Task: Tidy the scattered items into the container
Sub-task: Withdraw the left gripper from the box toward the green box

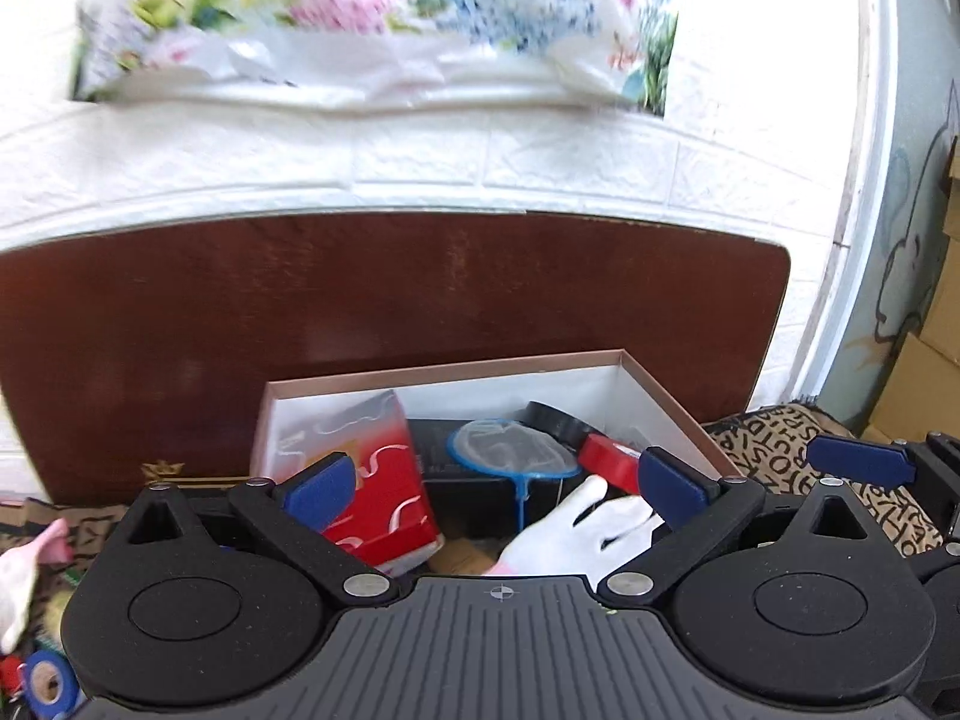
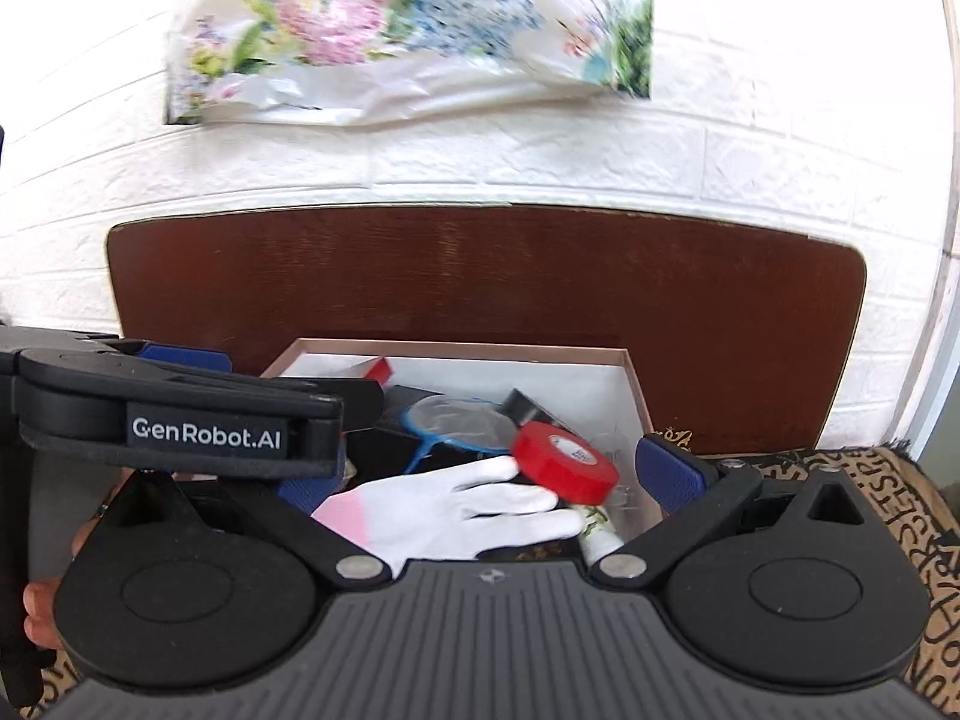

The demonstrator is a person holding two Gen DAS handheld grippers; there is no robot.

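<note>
An open box with a pink rim [image 1: 444, 367] [image 2: 480, 351] stands on a letter-print cloth. In it lie a red and silver carton [image 1: 384, 480], a blue hand net [image 1: 510, 450] [image 2: 456, 426], a black tape roll [image 1: 552, 420], a red tape roll [image 2: 564, 462] [image 1: 612, 462] and a white glove [image 2: 456, 510] [image 1: 576, 534]. The red roll rests on the glove's fingertips. My left gripper [image 1: 495, 486] hovers open over the box, touching nothing. My right gripper [image 2: 486, 480] is open too, over the glove and red roll; its left pad is half hidden behind the left gripper's body [image 2: 210, 420].
A dark wooden board [image 1: 390, 300] leans on the white brick wall behind the box. A blue tape roll [image 1: 48, 684] and a pink-white glove [image 1: 24, 570] lie on the cloth at lower left. Cardboard boxes [image 1: 936, 360] stand at far right.
</note>
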